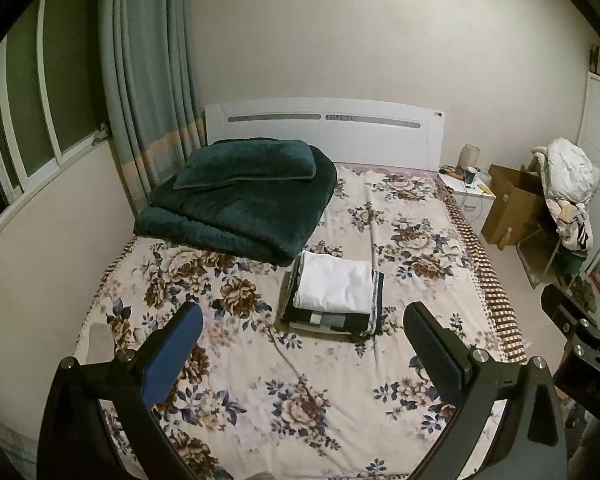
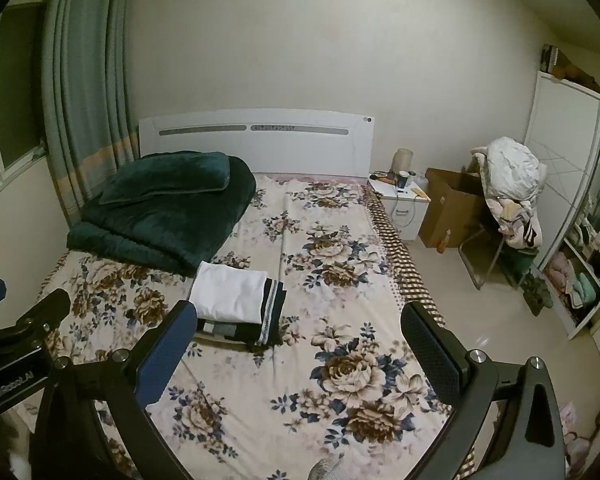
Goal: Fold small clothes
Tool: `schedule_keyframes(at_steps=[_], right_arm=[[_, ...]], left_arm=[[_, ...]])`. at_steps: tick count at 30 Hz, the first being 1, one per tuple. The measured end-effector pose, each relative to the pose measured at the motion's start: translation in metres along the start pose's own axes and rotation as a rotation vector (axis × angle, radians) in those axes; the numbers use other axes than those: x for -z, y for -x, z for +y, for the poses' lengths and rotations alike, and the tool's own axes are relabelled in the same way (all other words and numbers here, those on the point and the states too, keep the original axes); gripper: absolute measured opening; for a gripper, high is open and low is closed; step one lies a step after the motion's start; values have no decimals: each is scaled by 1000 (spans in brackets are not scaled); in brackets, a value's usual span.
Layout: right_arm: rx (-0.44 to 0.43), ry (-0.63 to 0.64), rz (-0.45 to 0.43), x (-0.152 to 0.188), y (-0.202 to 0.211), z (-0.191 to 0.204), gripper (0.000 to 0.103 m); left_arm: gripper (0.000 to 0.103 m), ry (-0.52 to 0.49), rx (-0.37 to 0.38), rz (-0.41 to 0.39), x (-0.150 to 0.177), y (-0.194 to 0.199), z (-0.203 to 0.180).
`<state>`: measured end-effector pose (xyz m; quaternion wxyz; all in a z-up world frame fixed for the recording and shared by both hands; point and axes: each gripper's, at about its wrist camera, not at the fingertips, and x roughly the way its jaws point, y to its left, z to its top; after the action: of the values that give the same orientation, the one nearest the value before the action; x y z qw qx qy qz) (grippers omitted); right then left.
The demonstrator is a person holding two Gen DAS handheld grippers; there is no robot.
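Seemingly the folding is done or between garments: the left hand-held gripper [image 1: 302, 330] hovers released and empty above the floral-sheeted bed [image 1: 260, 380]. Beyond, a folded dark green plush blanket [image 1: 236, 204] lies near one stack of folded small clothes [image 1: 334, 294], a white piece topping at least two dark ones. The right hand-held gripper [image 2: 296, 330] likewise gapes empty. Next comes fetching another garment; none lies loose.
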<state>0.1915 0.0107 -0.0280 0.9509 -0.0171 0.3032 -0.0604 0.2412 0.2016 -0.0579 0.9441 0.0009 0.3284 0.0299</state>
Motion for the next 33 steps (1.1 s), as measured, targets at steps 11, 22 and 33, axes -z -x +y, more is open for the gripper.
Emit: schedule_keyframes(at_steps=[11,22,33], right_arm=[[-16,-1,2,1,0,-5,103],[-29,5,-1,-3,0,-12,103],[-40,8,4,-5,1,-11,103]], left_arm=[[103,-2,-9,-17,3,8,-4],[103,-1,-6,-19,-1,11,-6],[103,1,-11,-23,-2,12,-6]])
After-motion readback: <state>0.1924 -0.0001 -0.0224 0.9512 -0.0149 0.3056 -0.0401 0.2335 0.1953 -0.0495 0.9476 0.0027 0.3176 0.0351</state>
